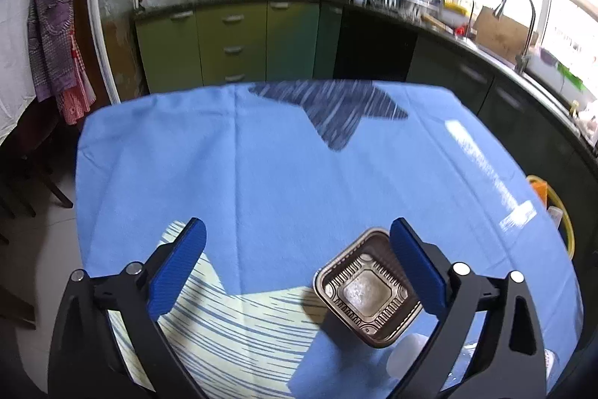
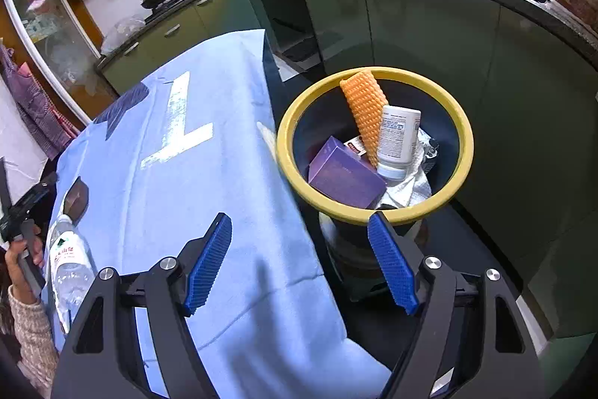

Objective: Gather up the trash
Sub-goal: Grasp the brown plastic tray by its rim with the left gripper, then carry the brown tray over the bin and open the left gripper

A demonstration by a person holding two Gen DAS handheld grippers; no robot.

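My left gripper point(image 1: 297, 234) is open above the blue tablecloth point(image 1: 261, 174). A square brown plastic tray point(image 1: 368, 288) lies on the cloth just inside the right finger point(image 1: 415, 272). A clear bottle point(image 1: 411, 350) lies partly hidden below it. My right gripper point(image 2: 299, 223) is open and empty, over the table edge beside the yellow-rimmed trash bin point(image 2: 463, 152). The bin holds an orange sponge point(image 2: 364, 107), a white bottle point(image 2: 396, 141), a purple box point(image 2: 345, 174) and white paper. The brown tray point(image 2: 76, 199) and clear water bottle point(image 2: 69, 260) also show at far left.
Green kitchen cabinets point(image 1: 231, 36) and a counter with sink and faucet point(image 1: 519, 25) ring the table. The bin stands on a stool point(image 2: 358, 260) right of the table. A chair point(image 1: 33, 182) is at the left. A person's hand point(image 2: 22, 249) holds the other gripper.
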